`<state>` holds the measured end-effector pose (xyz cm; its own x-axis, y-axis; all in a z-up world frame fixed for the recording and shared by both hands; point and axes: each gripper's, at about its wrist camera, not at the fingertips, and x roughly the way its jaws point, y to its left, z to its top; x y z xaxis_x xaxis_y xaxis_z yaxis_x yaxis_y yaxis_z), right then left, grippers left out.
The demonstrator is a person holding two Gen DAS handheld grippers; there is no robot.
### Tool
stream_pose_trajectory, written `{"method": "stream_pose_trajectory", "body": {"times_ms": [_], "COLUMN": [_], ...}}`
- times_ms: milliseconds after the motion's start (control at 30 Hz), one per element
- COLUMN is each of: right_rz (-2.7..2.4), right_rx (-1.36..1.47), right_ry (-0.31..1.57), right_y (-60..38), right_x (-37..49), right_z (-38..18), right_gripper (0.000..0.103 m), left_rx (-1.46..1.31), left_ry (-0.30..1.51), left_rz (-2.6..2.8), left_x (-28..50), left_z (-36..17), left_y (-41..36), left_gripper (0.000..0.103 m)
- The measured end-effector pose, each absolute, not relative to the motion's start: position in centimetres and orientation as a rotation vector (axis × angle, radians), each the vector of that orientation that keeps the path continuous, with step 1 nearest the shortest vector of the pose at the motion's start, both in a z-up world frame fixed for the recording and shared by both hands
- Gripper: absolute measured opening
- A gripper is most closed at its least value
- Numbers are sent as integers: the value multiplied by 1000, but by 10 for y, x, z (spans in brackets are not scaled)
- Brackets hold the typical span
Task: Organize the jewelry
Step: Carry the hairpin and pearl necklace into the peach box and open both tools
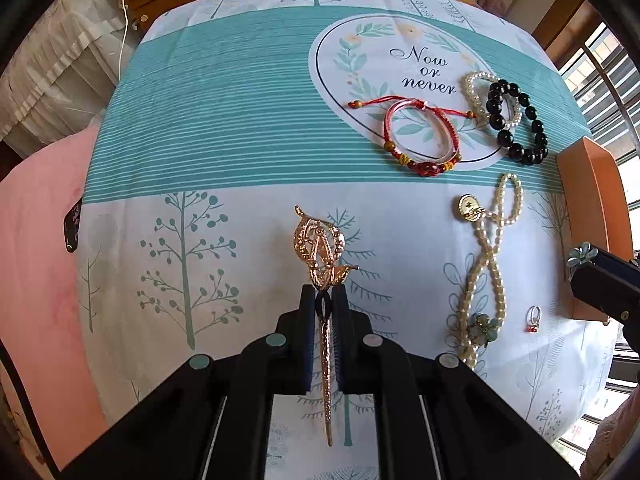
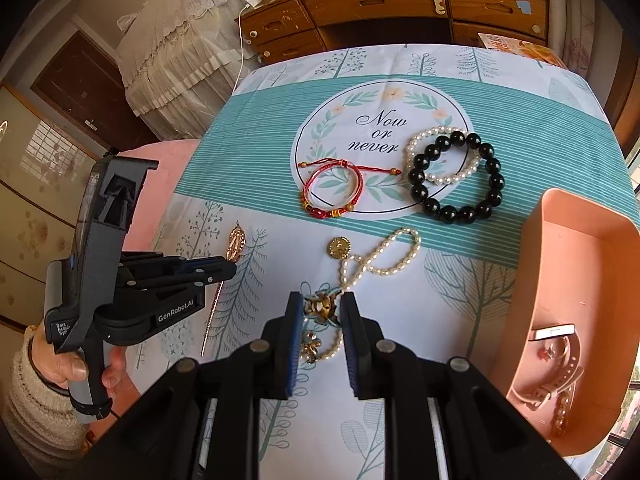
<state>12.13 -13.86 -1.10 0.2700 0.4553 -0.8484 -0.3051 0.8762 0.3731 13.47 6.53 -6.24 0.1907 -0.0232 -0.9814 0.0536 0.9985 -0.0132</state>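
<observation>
Between the left fingers: hairpin, gold, pinched near its ornate head; the stem hangs toward the camera, the head juts past the tips.
Left gripper: jaws pressed together on the hairpin, clear of the cloth.
Between the right fingers: flower clip, gripped at the tips; another flower piece and pearl strand show lower between the fingers.
Right gripper: jaws narrow, pinching the clip.
Beyond the right fingertips: pearl necklace looped on the cloth, with a gold coin charm just left of it.
Farther beyond: red cord bracelet, black bead bracelet lying over a pearl bracelet.
Right of the right fingers: pink box, already holding a few pieces.
Risk, left: the hold is thin and far from the stem's end; a tilt could swing the hairpin and let it slip out.
Risk, right: the necklace may be attached to or caught on the clip; lifting could then drag it off the cloth or tangle it.
</observation>
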Motion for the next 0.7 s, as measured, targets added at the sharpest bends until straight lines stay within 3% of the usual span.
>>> {"method": "stream_pose_trajectory", "body": {"times_ms": [367, 700], "right_rz": [389, 252], "right_rx": [216, 316], "right_ry": [1089, 1121], "right_y": [-224, -303], "right_x": [112, 108], "right_z": [18, -8], "right_gripper": [19, 19], "left_rx": [56, -20], "left_ry": [1280, 1238], "left_rz": [-193, -340], "left_x": [120, 139], "left_z": [-3, 18], "left_y": [-13, -128], "left_gripper": [5, 5]}}
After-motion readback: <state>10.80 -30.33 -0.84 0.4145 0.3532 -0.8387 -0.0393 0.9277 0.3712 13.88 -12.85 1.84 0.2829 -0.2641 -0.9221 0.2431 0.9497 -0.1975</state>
